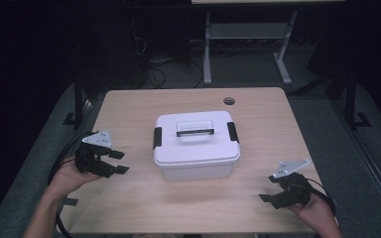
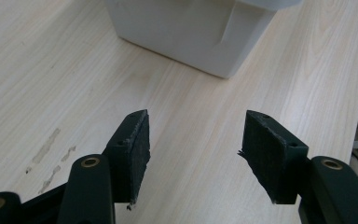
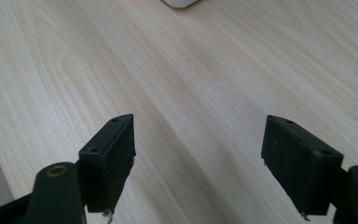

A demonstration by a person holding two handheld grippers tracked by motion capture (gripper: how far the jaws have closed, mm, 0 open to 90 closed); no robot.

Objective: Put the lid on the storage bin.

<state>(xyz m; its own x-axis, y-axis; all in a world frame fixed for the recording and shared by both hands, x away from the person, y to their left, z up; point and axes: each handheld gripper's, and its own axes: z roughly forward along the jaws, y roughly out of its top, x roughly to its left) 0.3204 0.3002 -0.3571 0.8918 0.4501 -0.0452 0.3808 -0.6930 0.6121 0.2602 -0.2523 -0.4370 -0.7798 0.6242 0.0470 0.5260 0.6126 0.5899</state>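
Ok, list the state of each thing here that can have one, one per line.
storage box: upright on the table, lid on.
side latches: both down against the lid.
lid handle: folded flat.
left gripper: open, empty, beside the box.
right gripper: open, empty, clear of the box.

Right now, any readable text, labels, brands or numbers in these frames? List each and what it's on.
None readable.
The white storage box shows no print on its lid, its black latches or its handle.
The wooden table shows grain and a few scuff marks, no writing.
The left gripper and right gripper, both open and empty, carry plain black pads and bare grey plates, with no markings that can be made out.
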